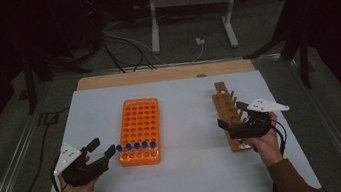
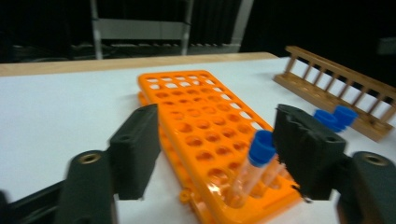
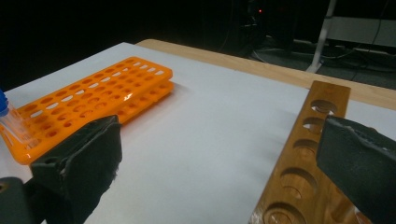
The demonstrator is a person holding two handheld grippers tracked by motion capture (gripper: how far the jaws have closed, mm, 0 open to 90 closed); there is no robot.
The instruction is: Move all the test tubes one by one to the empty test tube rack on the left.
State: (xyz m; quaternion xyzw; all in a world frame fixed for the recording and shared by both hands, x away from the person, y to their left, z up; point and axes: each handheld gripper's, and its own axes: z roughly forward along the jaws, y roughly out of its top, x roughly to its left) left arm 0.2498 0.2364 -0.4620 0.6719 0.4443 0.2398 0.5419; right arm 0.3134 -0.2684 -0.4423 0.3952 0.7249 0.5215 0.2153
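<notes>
- Jaws of the left gripper (image 1: 105, 149) stood apart beside the orange rack (image 1: 140, 129) near the desk's (image 1: 194, 173) front edge.
- Right gripper (image 1: 231, 116) jaws gaped over the wooden rack (image 1: 223, 103).

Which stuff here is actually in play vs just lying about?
In play: orange rack, blue-capped tubes in its near row, wooden rack, left gripper and right gripper, both open.

Lying about: floor cables, metal stand behind the table.
</notes>
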